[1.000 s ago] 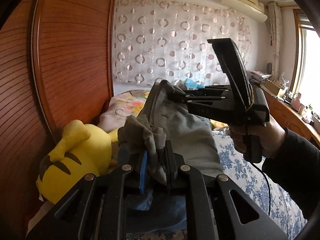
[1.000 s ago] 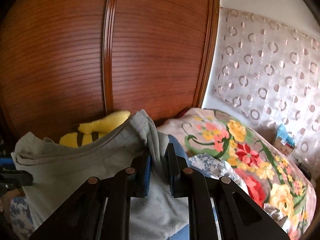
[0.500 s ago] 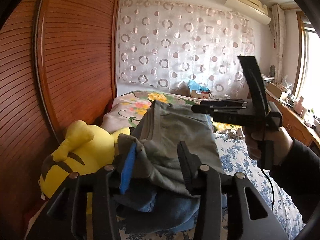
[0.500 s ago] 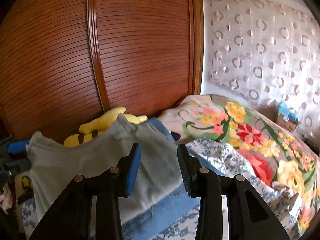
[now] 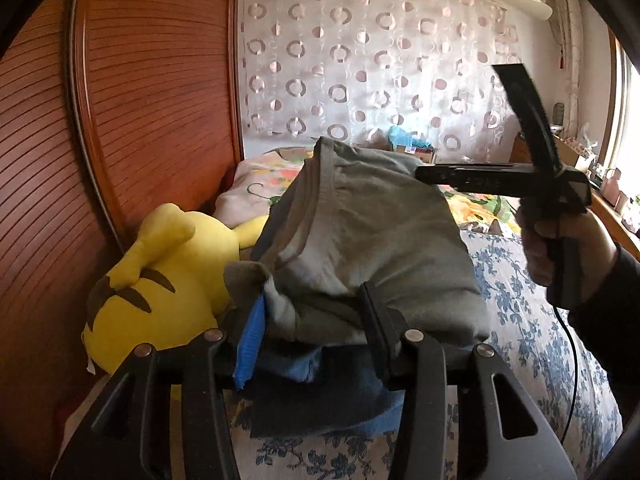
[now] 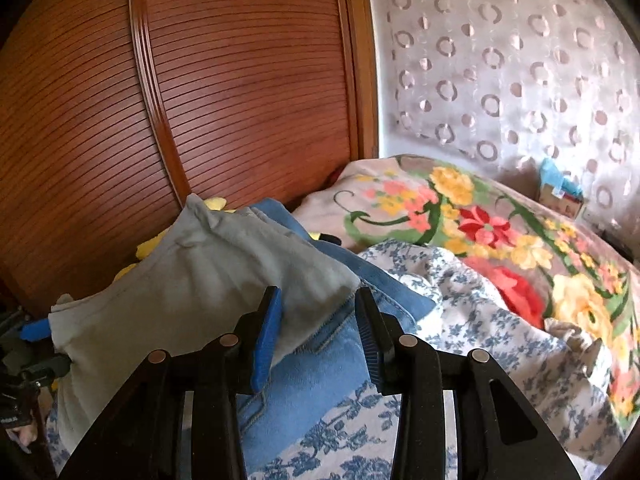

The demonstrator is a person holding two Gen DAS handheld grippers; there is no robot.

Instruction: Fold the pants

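The grey pants [image 5: 372, 236] lie folded in a stack on top of blue jeans [image 5: 328, 404] on the bed; they also show in the right wrist view [image 6: 208, 280], above the jeans [image 6: 320, 364]. My left gripper [image 5: 316, 332] is open, its fingers on either side of the near end of the grey fold. My right gripper [image 6: 316, 328] is open just off the other corner of the grey pants, touching nothing. It also shows in the left wrist view [image 5: 424, 172] at the right, held by a hand.
A yellow plush toy [image 5: 168, 280] lies left of the stack against the wooden wardrobe door [image 5: 152, 92]. A floral blanket [image 6: 480, 220] and a blue-flowered sheet [image 6: 472, 320] cover the bed. A circle-patterned curtain [image 5: 380, 60] hangs behind. A cluttered desk [image 5: 600, 184] stands at the right.
Both grippers have opened and let go of the grey pants, which now rest on the jeans. The right gripper has drawn back from the cloth.
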